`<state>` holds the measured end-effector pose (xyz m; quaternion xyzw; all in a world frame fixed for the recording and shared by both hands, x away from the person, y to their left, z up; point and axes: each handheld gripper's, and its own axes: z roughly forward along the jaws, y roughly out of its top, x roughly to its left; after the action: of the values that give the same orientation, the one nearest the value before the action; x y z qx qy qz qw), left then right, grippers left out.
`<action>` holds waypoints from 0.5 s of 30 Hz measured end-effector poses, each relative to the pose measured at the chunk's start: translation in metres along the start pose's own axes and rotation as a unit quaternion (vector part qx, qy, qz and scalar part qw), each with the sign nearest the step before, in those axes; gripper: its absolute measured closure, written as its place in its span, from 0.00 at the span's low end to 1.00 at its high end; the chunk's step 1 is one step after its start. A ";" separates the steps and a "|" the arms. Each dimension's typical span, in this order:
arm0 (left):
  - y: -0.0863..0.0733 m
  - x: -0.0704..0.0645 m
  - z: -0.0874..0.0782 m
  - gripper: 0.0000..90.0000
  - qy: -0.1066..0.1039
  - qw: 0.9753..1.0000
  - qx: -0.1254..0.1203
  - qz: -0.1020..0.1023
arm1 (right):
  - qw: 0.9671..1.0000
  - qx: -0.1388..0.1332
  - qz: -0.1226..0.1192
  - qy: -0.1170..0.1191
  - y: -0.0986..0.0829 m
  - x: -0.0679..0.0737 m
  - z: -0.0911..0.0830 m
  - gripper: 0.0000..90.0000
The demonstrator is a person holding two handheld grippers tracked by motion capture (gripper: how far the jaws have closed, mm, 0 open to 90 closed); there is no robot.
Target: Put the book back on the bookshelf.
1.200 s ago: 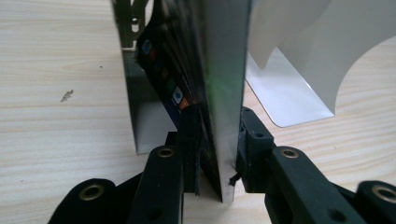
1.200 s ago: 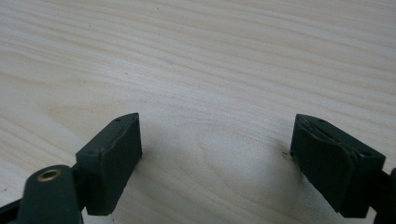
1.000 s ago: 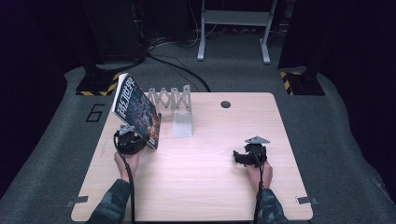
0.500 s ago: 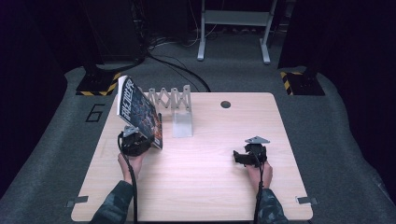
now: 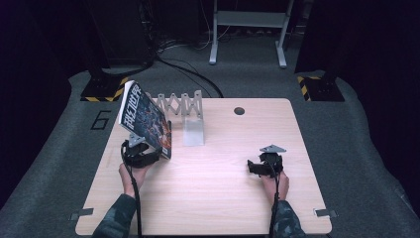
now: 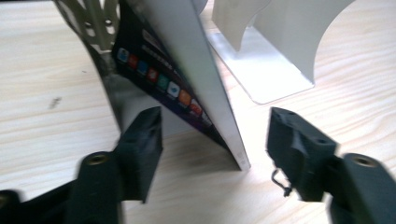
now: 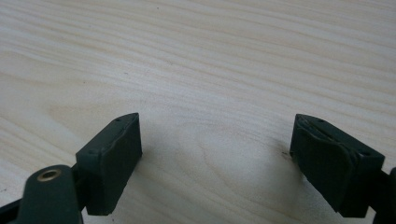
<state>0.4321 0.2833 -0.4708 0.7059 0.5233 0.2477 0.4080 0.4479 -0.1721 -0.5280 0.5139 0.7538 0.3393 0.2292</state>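
Note:
A magazine with a dark illustrated cover stands tilted on the wooden table, its top leaning left. In the left gripper view its lower corner rests on the table between my left gripper's jaws, which stand wide apart without touching it. From above, the left gripper sits right behind the magazine's lower edge. My right gripper is open near the table's right side, with bare wood between its jaws in the right gripper view.
A white metal bookend stands just right of the magazine, large in the left gripper view. A grey expanding rack stands behind it. A cable hole lies near the far edge.
My left hand and gripper have shifted slightly right and forward with the magazine, which now sits a bit lower and closer to the bookend. The right gripper has stayed put.

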 end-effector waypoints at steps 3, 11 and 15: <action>0.000 -0.001 -0.011 0.25 0.012 1.000 0.004 0.018 | 1.000 0.000 0.000 0.000 0.000 0.000 0.000 0.18; -0.015 -0.006 -0.031 0.15 0.041 0.998 0.005 0.038 | 1.000 0.000 0.000 0.000 0.000 0.000 0.000 0.18; -0.030 -0.005 -0.035 0.12 0.052 0.998 0.016 0.038 | 1.000 0.000 0.000 0.000 0.000 0.000 0.000 0.18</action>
<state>0.3870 0.2932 -0.4769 0.7178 0.5204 0.2911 0.3596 0.4478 -0.1721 -0.5280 0.5139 0.7539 0.3391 0.2292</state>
